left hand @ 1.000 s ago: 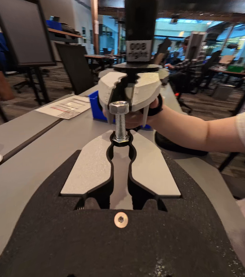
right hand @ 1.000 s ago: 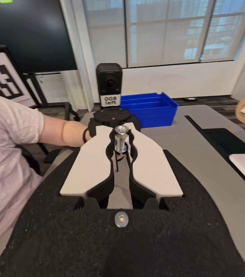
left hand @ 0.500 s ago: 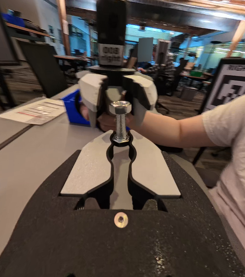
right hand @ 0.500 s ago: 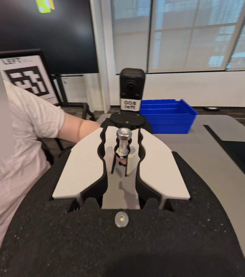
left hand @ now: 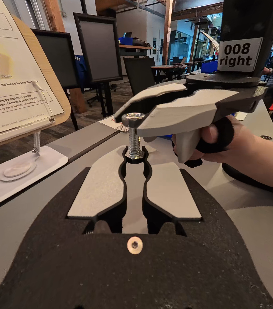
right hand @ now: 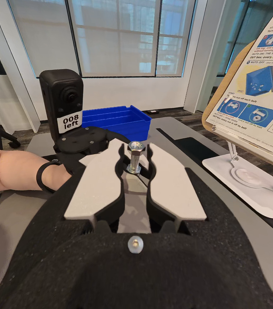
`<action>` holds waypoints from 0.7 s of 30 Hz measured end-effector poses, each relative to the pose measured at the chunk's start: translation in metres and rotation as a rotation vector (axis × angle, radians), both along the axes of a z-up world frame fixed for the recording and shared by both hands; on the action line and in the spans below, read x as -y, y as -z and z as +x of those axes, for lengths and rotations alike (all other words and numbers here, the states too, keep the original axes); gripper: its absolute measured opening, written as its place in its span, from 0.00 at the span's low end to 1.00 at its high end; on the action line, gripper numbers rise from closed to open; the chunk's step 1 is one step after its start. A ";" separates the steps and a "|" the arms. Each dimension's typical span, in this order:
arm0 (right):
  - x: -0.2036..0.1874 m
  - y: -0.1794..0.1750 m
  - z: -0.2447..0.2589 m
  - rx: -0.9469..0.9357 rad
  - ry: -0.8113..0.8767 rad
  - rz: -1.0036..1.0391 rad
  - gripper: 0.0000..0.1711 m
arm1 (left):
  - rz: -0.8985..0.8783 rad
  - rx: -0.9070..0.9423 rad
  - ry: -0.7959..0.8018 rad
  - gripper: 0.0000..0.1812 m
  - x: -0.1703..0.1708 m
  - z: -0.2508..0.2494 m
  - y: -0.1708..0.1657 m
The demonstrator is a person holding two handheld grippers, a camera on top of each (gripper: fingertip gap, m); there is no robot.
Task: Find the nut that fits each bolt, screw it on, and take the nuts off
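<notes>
1. The likeliest slip, as I judge it: the bolt (left hand: pixel 133 133) stands upright with only its hex head between the right gripper (left hand: pixel 129 119) tips. A shallow hold on the flats could cam off when turned, and the bolt would lean or drop.
2. A second risk is the nut (left hand: pixel 135 155) slipping round in the left gripper (left hand: pixel 135 156). It sits in the scalloped notch at the very tips; if the squeeze eases, nut and bolt would spin together and no thread would be gained or lost.
3. If the two grippers drift out of line, the threads could bind or cross.
4. Left gripper: nearly closed, clamped on the nut at the bolt's lower end. In the left wrist view the nut lies at 12 o'clock, right at the fingertips.
5. Right gripper: narrowly parted, its tips at either side of the bolt head. From the left wrist view it reaches in from 2 o'clock. In the right wrist view the head (right hand: pixel 134 148) sits at 12 o'clock between the tips; firm contact there I cannot confirm.
6. A blue bin (right hand: pixel 120 122) stands on the table (right hand: pixel 171 127), well behind at 12 o'clock.
</notes>
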State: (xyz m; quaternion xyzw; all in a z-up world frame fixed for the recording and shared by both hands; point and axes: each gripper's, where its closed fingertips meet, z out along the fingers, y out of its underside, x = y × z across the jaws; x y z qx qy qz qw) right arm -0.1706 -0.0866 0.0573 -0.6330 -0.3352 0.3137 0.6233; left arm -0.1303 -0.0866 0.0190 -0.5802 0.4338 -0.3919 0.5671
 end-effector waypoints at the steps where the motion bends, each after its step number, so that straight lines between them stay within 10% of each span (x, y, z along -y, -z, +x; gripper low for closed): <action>1: 0.000 0.001 0.000 0.006 -0.004 -0.007 0.11 | 0.001 0.003 0.002 0.08 0.000 0.000 0.000; 15: 0.077 -0.013 0.009 -0.142 -0.767 -0.112 0.11 | -0.188 0.058 0.734 0.08 0.097 0.009 -0.015; 21: 0.075 -0.011 0.007 -0.156 -0.756 -0.118 0.22 | -0.152 0.037 0.669 0.08 0.091 0.013 -0.009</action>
